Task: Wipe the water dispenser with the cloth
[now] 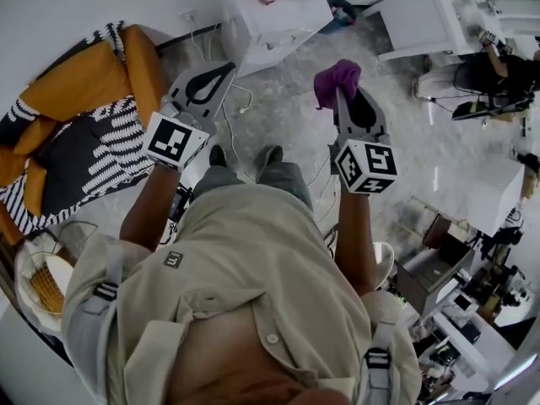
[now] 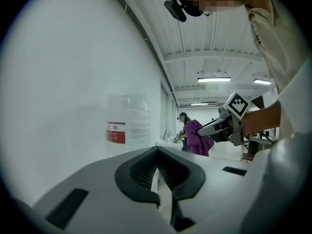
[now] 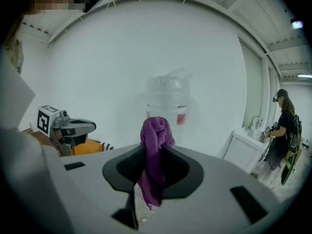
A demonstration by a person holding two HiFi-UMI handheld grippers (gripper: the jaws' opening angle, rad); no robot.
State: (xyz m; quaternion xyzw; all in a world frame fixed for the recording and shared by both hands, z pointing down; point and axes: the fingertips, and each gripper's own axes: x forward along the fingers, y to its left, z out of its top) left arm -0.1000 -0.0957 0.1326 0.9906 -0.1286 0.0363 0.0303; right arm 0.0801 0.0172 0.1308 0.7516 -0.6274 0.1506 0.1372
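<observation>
Step in hand, as I read it: the approach. The cloth is picked up, but no wiping has begun. My right gripper (image 3: 157, 151) has its jaws clamped on the purple terry cloth (image 3: 156, 130). One bunched end sticks up past the jaw tips and the rest hangs down btwn them, so the cloth is held in the air and well off the grey marbled floor (image 1: 278, 121). My left gripper (image 2: 157, 152) has its jaws together w/ nothing btwn them, and it hangs idle out to the left. The target is dead ahead in both gripper views: the water dispenser's big clear bottle w/ a red label (image 3: 168, 99), standing against the white wall. It looks hazy, and I can't make out the cabinet under it from here. The cloth and bottle are apart, w/ no contact yet. In the head view both grippers are out in front of the torso. An orange cushion seat w/ black-and-white striped fabric (image 1: 84, 116) sits off at the left edge, out of my way. Another person (image 3: 282, 130) stands by a white cabinet far right, not involved. Next move, imo: carry the right gripper fwd and up until the bunched end touches the dispenser, then sweep across it. Keep the clamp firm so the cloth doesn't slip, and lead w/ the fabric, not the plastic jaw tips. The left could steady the unit if it rocks.
</observation>
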